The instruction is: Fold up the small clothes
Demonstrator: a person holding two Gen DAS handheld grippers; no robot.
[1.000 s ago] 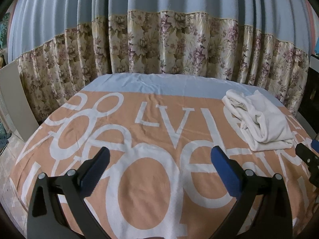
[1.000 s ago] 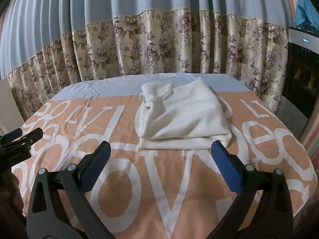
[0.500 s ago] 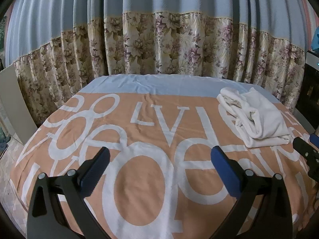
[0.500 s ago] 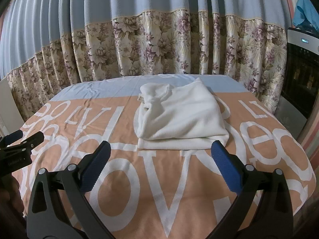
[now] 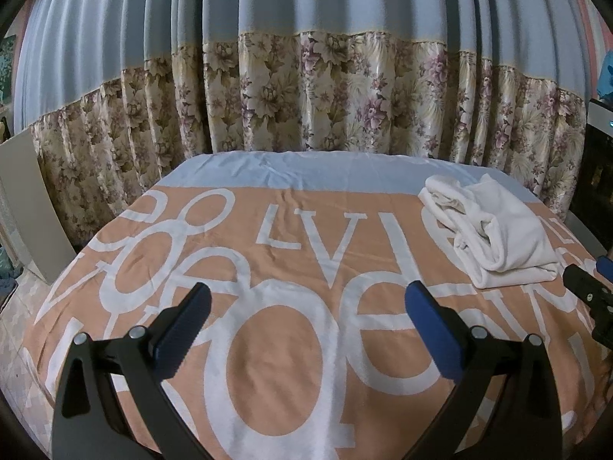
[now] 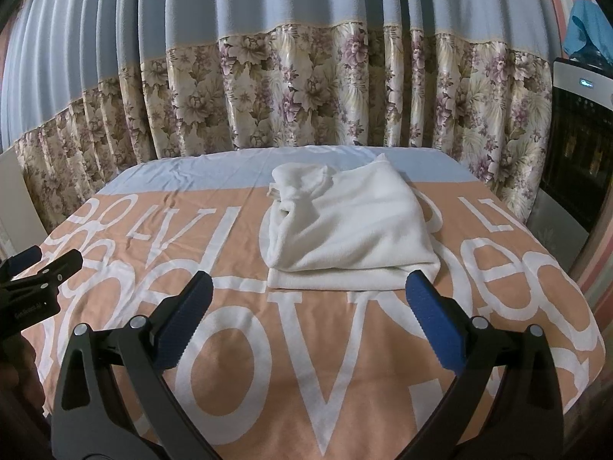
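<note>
A folded white garment lies on the orange cloth with white letters, toward the far middle of the table in the right wrist view. It also shows at the right in the left wrist view. My right gripper is open and empty, just short of the garment's near edge. My left gripper is open and empty over bare cloth, well left of the garment. The right gripper's tip shows at the right edge of the left wrist view.
A blue and floral curtain hangs close behind the table. A dark appliance stands at the right. A pale board leans at the left. The left gripper shows at the left edge of the right wrist view.
Both grippers have drawn back a little from the garment and stayed open. The garment has not moved.
</note>
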